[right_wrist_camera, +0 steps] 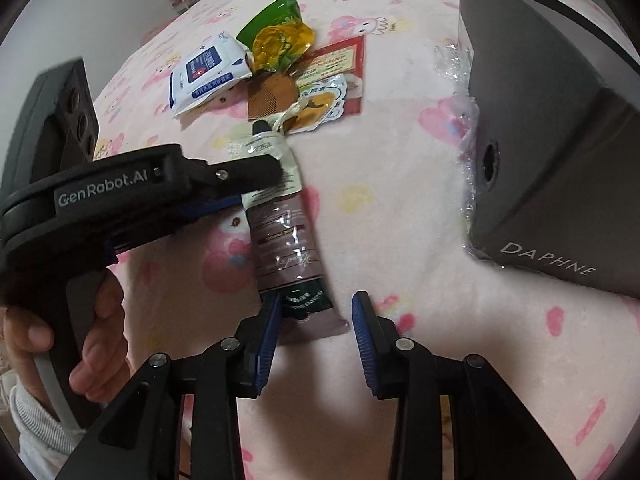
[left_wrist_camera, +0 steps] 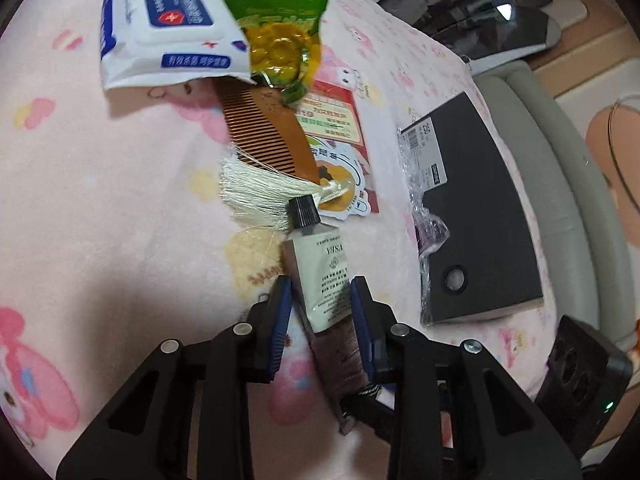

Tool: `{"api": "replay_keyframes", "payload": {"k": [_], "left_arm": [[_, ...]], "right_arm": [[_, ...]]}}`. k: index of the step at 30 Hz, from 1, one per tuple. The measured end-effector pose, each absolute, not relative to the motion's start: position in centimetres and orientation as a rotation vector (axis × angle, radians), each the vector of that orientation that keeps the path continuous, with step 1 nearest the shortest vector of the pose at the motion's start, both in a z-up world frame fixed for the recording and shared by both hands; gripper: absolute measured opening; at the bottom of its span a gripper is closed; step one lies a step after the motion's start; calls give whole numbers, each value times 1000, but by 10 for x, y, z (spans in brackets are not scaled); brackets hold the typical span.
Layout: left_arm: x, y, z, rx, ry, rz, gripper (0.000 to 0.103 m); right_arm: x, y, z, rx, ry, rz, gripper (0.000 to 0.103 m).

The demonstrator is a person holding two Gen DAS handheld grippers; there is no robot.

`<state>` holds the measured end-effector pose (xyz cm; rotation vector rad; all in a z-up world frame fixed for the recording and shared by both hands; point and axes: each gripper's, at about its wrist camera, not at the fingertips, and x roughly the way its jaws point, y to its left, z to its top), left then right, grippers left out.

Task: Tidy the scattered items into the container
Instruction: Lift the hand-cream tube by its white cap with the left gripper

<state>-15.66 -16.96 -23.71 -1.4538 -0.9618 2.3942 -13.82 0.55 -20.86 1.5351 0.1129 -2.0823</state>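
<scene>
Tube (left_wrist_camera: 320,280) of cream lies on the bed (left_wrist_camera: 120,200), its black cap touching the tassel of the comb (left_wrist_camera: 260,128) at the near end of the pile. The box (left_wrist_camera: 480,220), which I take for the container, stands to the right with its lid on.

The left gripper (left_wrist_camera: 320,308) has its fingers around the tube's pale upper half. In the left view the right pad seems to touch it, but a small gap shows at the left pad, so I judge the grip is not complete. The right gripper (right_wrist_camera: 316,320) stands open around the tube's crimped end; its left pad is just beside the tube, the right pad apart from it.

To do this step well, the left fingers should close squarely on the tube's middle, then lift straight up so the tassel does not drag along. The box probably must be opened first.

The right view shows the left gripper from the side, the hand (right_wrist_camera: 80,332) on its handle and the name on the box. The left view shows the wipes (left_wrist_camera: 168,28), the green packet (left_wrist_camera: 280,44) and the red sachet (left_wrist_camera: 340,120) more clearly.
</scene>
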Motion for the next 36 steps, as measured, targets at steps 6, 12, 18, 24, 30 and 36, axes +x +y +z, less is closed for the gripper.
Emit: {"api": "replay_keyframes", "payload": {"k": [6,12,18,24,30,36], "left_arm": [[-147,-169,-238,-1476,-1012,2324,21],[-148,-171,-244,-1485,-1106,2282,35],[-150,-154,-247,-1523,-1035,2230,35],[-152,-154,-252,-1511,-1076,2139,35],[-145,-148,-250,-1509,-1055,2077,35],[-147,-169,-248,-1490,-1117,2209,35]], "right_arm": [[-148,25,-193,1520,130,-2246,26],[-143,34,-192,1548,65,-2104,27],[-122,12,-203,1513,195,-2021,39],[-120,12,-208,1524,229,-2054,40],[-128,30,-195,1514,279,-2212,40],[-130,33,-199,1526,235,-2158,42]]}}
